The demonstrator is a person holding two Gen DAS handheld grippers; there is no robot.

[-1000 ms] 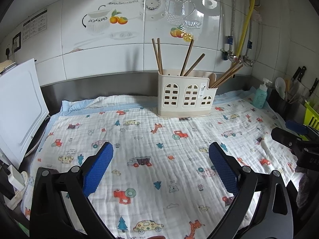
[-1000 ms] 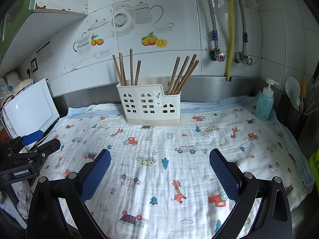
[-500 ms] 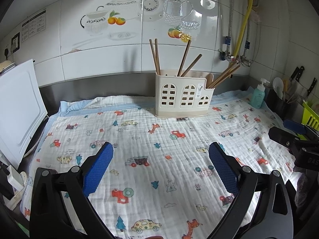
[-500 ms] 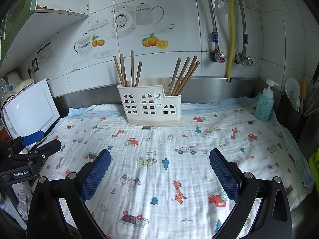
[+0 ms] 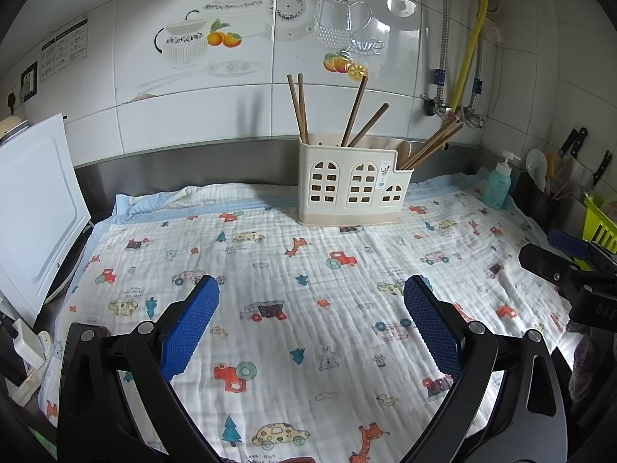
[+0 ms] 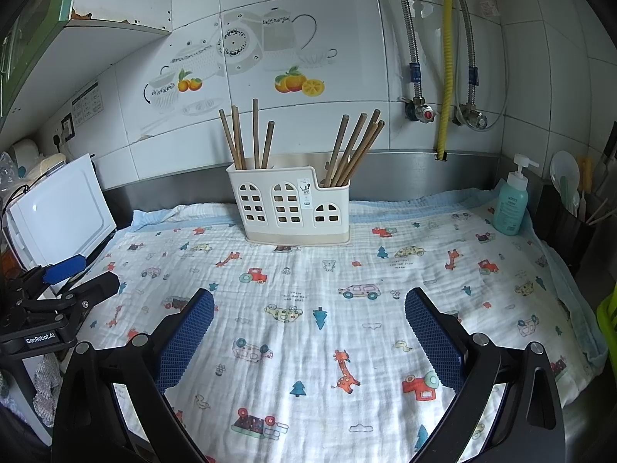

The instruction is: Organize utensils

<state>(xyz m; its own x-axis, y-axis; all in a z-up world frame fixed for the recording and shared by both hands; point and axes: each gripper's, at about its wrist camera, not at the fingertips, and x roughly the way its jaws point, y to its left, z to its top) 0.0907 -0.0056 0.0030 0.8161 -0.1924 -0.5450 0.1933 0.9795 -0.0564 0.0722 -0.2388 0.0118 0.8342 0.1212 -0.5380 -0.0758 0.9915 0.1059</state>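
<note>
A cream utensil holder (image 5: 353,189) (image 6: 289,204) with arched cut-outs stands at the back of the cloth, against the steel splashback. Several brown chopsticks (image 5: 299,108) (image 6: 246,135) rise from its taller left part, and several more (image 5: 432,144) (image 6: 356,146) lean right out of its lower right part. My left gripper (image 5: 310,324) hovers open over the near cloth, nothing between its blue pads. My right gripper (image 6: 308,332) is likewise open and empty. Each gripper shows at the edge of the other's view, the right gripper (image 5: 567,266) and the left gripper (image 6: 65,281).
A white cloth (image 5: 293,270) printed with cars and giraffes covers the counter. A white cutting board (image 5: 34,200) leans at the left. A teal soap bottle (image 6: 511,202), a dark utensil pot (image 6: 567,220) and a green basket (image 5: 599,223) crowd the right edge.
The left wrist view has drifted slightly, so the holder sits a little further left and lower in it. Both grippers stay open and empty; the right view is almost unchanged.
</note>
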